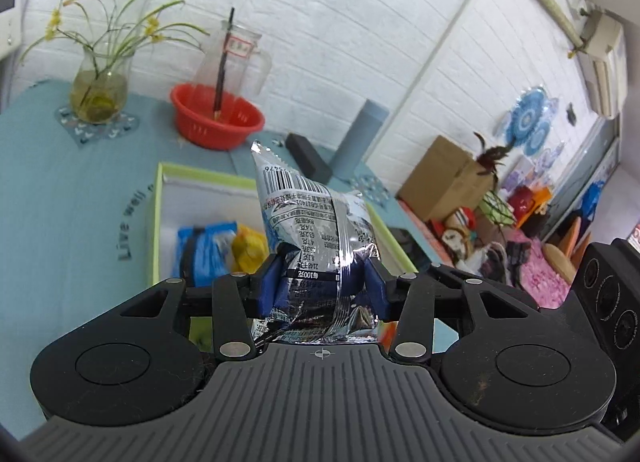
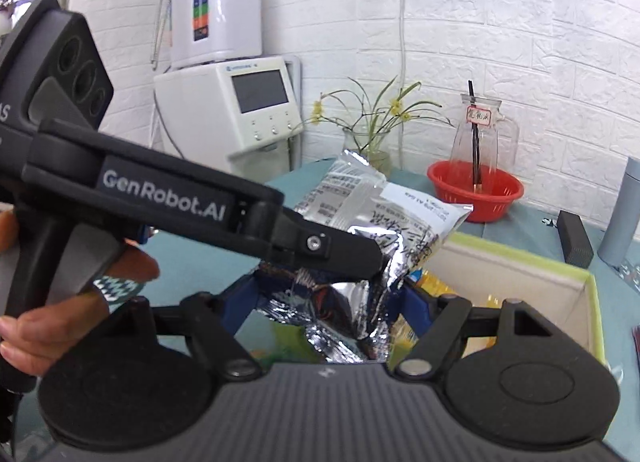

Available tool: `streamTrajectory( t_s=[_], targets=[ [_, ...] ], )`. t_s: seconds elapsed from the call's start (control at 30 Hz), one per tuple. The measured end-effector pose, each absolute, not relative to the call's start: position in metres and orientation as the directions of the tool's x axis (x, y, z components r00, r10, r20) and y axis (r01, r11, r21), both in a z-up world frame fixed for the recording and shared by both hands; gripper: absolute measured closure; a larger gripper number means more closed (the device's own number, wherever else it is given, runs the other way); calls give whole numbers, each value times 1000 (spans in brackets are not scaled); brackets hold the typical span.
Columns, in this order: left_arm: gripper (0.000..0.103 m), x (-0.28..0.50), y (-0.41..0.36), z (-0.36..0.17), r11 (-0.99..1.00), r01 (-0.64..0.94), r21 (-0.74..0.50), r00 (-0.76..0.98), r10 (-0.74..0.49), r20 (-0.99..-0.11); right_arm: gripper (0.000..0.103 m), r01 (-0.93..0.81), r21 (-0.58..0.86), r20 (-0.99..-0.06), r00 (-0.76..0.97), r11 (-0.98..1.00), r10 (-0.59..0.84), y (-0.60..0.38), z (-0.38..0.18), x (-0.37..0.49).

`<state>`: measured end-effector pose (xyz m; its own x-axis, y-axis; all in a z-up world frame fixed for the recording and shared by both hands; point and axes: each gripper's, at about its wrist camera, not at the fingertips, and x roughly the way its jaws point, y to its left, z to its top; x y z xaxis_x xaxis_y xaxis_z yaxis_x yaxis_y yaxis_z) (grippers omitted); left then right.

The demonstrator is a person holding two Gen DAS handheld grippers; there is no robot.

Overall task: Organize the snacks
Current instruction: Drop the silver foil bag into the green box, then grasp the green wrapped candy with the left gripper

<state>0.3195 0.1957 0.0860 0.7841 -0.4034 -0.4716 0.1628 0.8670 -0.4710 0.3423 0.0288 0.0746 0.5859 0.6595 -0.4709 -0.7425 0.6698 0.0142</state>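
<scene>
My left gripper (image 1: 322,282) is shut on a silver snack bag (image 1: 312,222), held upright above the near edge of a green-rimmed white box (image 1: 160,198). The box holds a blue packet (image 1: 204,250) and a yellow packet (image 1: 248,248). In the right wrist view the same silver bag (image 2: 372,222) sits between my right gripper's blue pads (image 2: 332,306), which stand apart around its lower part. The left gripper's black finger (image 2: 320,246) crosses in front of the bag. The box (image 2: 520,274) lies just behind, at right.
On the teal table stand a red basket (image 1: 216,122) with a glass jug, a vase of yellow flowers (image 1: 98,90), a grey-blue cylinder (image 1: 360,134) and a black block (image 1: 308,156). A cardboard box and toys lie on the floor at right. White appliances (image 2: 224,102) stand at the back left.
</scene>
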Motion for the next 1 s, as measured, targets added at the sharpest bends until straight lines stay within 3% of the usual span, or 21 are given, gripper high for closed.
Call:
streamTrajectory(
  t_s=[0.27,0.33,0.4,0.47,0.5,0.63,0.73,1.0],
  targets=[
    [74,396,212,48,915,76,-397,757,-312,-574,25,-749,26,-551,542,662,635,61,44,411],
    [57,401,217,38,922,40,-384,759,-278,-589,23,-745,39,-557,537,666,633,58,39,415],
    [50,391,224,40,904,56,-423,770,-309,-558,19,-729,34,-519,572,683,636,41,50,406],
    [38,368,226,52,900,73,-430,805,-307,-507,9,-711,11,-454,623,703,637,12,69,386],
    [34,356,226,58,905,79,-418,822,-296,-486,9,-695,-4,-420,654,719,629,-5,77,373],
    [32,300,210,76,906,130,-403,847,-313,-430,9,-610,-7,-381,734,792,562,-69,88,317],
    [30,264,187,72,887,173,-428,826,-368,-427,9,-545,49,-404,756,837,516,-111,73,275],
    [34,200,107,9,814,212,-541,672,-524,-524,9,-434,257,-514,696,864,502,-163,-7,182]
  ],
)
